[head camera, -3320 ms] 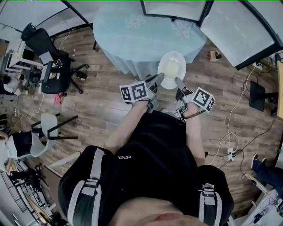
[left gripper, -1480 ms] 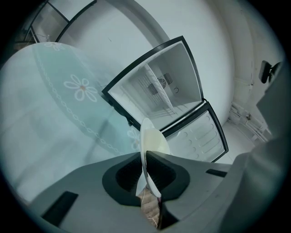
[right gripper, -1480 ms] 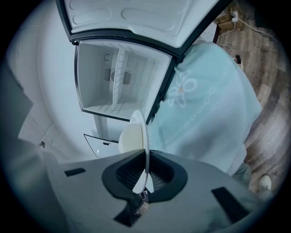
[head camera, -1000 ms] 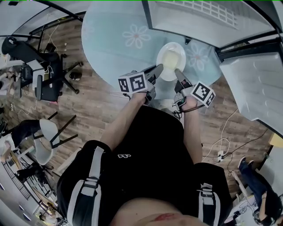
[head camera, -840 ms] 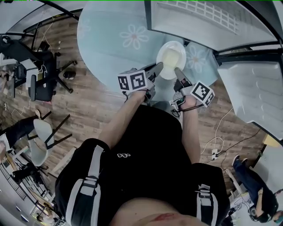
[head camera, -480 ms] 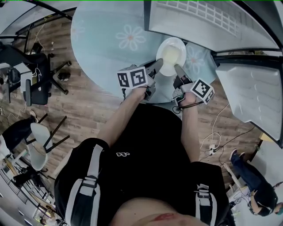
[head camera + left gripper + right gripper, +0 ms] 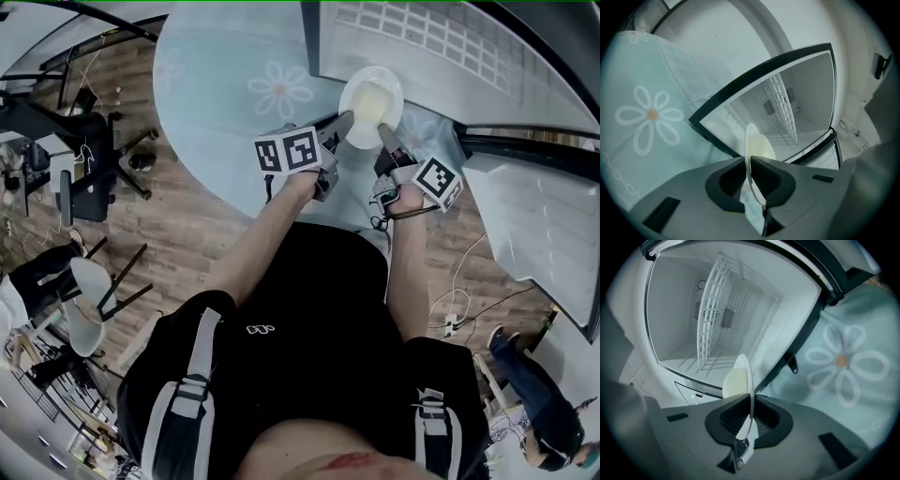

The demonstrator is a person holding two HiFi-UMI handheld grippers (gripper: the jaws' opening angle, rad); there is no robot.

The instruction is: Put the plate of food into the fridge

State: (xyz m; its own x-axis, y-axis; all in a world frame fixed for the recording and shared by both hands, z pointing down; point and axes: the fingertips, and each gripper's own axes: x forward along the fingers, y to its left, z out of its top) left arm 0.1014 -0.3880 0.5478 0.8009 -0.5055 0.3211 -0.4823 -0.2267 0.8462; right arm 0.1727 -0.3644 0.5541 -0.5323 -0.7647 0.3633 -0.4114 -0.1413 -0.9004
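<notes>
A white plate (image 7: 371, 105) with pale yellow food on it hangs in the air between both grippers. My left gripper (image 7: 343, 120) is shut on the plate's left rim and my right gripper (image 7: 382, 133) is shut on its near right rim. In the left gripper view the plate (image 7: 754, 154) shows edge-on, pinched between the jaws. The right gripper view shows the plate (image 7: 740, 380) the same way. The open fridge (image 7: 441, 47) stands just beyond the plate, with a white wire shelf (image 7: 712, 319) inside. The plate sits level with the fridge's front edge.
A round table with a pale blue flowered cloth (image 7: 234, 84) lies under and left of the plate. The fridge door (image 7: 534, 225) hangs open at the right. Office chairs (image 7: 75, 178) stand on the wood floor at the left. Cables (image 7: 469, 291) trail at the right.
The plate and both grippers have moved up and forward, from over the table's edge to the fridge opening. The fridge now fills more of the view.
</notes>
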